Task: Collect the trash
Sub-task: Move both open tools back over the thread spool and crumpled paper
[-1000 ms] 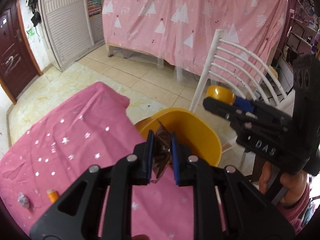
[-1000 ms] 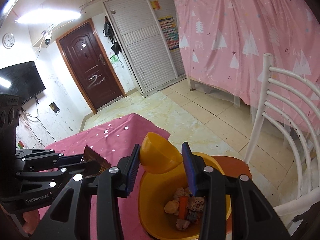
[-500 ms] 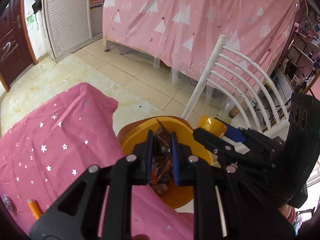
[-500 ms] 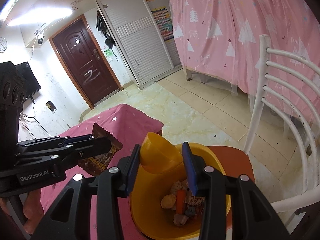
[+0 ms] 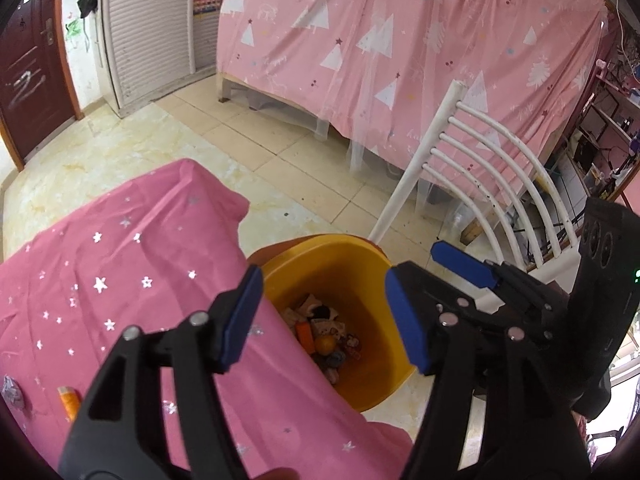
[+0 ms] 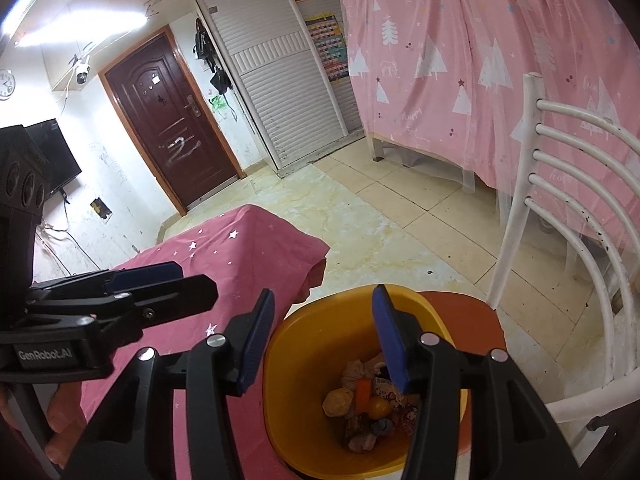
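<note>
left wrist view is showing the left gripper (image 5: 324,316) hanging with jaws spread wide and empty over the yellow bin (image 5: 362,264), tilted downward. right gripper (image 6: 320,336) is likewise gaping wide above the bin's trash pile (image 6: 368,404); an orange tube (image 5: 67,402) is lying on the pink tablecloth (image 5: 120,264).

Left gripper (image 5: 324,316): jaws spread wide, nothing between blue pads (image 5: 240,320); poised over bin.
Right gripper (image 5: 414,266): at right, just beside bin's far rim; jaws apart, empty.
Yellow bin (image 5: 384,380): sits against edge of pink star cloth (image 5: 132,264); holds mixed trash (image 5: 326,338) at bottom, including small orange pieces and printed wrappers.
Cloth, lower left: orange tube (image 5: 68,402) and crumpled grey scrap (image 5: 12,392), well apart from bin.
White chair (image 5: 480,168): behind bin, slatted back.
</note>
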`<action>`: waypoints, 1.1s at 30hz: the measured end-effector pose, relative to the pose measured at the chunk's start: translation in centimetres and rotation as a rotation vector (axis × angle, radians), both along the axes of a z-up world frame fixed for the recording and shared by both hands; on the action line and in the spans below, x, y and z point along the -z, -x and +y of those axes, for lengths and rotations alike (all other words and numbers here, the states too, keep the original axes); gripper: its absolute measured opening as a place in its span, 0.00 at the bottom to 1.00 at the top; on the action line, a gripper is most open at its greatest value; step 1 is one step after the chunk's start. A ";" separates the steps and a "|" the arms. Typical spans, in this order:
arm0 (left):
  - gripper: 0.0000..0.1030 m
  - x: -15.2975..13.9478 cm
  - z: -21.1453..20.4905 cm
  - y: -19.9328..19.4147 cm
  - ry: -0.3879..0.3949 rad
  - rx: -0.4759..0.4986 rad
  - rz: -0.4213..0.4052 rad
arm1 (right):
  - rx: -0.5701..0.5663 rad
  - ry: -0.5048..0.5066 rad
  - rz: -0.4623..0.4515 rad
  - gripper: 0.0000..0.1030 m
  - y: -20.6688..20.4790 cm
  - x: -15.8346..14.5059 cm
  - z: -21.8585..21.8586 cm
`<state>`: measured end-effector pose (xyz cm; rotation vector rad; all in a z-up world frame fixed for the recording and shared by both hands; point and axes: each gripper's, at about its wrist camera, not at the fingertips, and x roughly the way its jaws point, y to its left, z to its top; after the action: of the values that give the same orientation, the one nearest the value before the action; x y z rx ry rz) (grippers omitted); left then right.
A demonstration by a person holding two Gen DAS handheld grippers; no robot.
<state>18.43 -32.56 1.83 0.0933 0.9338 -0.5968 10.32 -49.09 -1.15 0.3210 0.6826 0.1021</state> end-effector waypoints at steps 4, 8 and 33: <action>0.59 -0.7 1.2 0.4 0.014 -0.020 -0.023 | -0.004 0.011 0.001 0.43 -0.1 0.0 0.7; 0.59 -1.2 3.5 1.0 0.024 -0.067 -0.052 | -0.027 0.028 0.003 0.44 -0.3 0.0 2.1; 0.73 -2.2 20.2 1.6 0.030 -0.406 -0.116 | -0.293 0.092 0.016 0.45 -2.5 -1.2 16.5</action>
<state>16.82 -12.35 4.02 -0.0867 0.8014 -0.2262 12.78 -32.57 0.00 0.1324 0.7448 0.3463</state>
